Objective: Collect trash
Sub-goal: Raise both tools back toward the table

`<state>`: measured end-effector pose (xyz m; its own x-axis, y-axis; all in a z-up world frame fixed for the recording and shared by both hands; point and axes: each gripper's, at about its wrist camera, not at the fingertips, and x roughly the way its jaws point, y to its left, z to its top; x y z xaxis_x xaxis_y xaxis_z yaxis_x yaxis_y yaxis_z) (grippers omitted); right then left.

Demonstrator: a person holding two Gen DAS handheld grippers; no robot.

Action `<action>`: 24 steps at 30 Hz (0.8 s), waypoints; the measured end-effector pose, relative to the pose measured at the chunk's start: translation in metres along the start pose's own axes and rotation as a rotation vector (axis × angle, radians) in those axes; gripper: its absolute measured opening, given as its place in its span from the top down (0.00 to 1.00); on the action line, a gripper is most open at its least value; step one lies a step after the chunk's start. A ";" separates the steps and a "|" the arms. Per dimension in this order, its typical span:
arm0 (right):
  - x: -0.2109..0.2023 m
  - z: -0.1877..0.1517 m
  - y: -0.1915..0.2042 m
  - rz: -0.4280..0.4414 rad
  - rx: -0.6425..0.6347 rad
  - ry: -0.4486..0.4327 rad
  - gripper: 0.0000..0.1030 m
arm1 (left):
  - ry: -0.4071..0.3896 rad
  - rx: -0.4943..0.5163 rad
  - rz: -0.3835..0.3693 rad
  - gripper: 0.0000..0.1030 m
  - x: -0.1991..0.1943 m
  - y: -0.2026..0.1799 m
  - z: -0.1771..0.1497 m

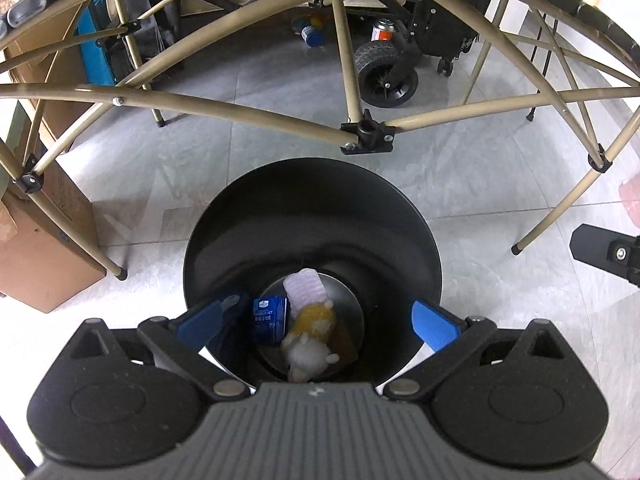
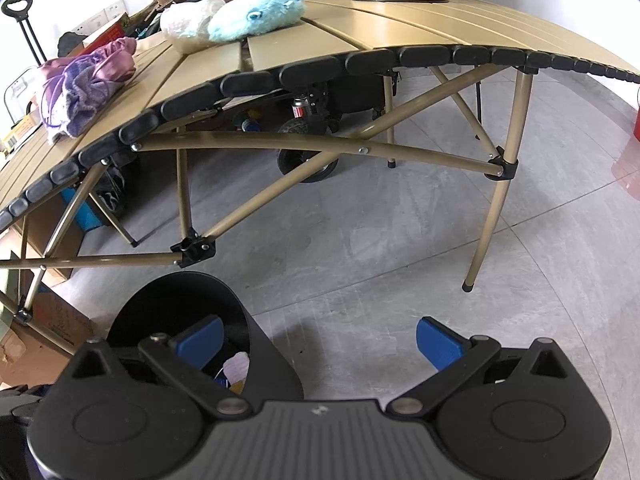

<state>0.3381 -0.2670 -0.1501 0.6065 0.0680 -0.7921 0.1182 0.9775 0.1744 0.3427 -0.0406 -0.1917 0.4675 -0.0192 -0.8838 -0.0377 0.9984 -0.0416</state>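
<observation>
Directly beneath the left gripper (image 1: 316,316) stands a black trash bin (image 1: 312,200) on the pale tiled floor (image 1: 480,184); the gripper's blue pads (image 1: 432,324) are spread wide apart over the bin's mouth, with nothing between them. At the bottom of the bin lie a yellow-and-white plush toy (image 1: 312,332), a pale lilac ribbed item (image 1: 304,286) touching its far end, and a blue carton (image 1: 270,318) just to its left. Right gripper (image 2: 316,340), seen in its own view, hovers over bare floor to the right of the bin, jaws likewise released and empty. Beyond the bin stands a tan folding table (image 2: 360,36). On its slatted top rest a light blue plush (image 2: 256,16), a cream plush (image 2: 188,24) touching it on the left, and purple cloth (image 2: 88,84) farther left. Under the table, a black wheel (image 1: 384,76) and a red-and-white canister (image 1: 382,32) are visible.
</observation>
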 end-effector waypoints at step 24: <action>-0.009 0.002 0.000 0.009 -0.011 -0.016 0.00 | -0.059 0.051 -0.034 0.00 -0.041 -0.006 -0.004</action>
<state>0.3349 -0.2677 -0.1418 0.6200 0.0739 -0.7811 0.1040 0.9790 0.1751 0.3203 -0.0456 -0.1565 0.5187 -0.0517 -0.8534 0.0233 0.9987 -0.0463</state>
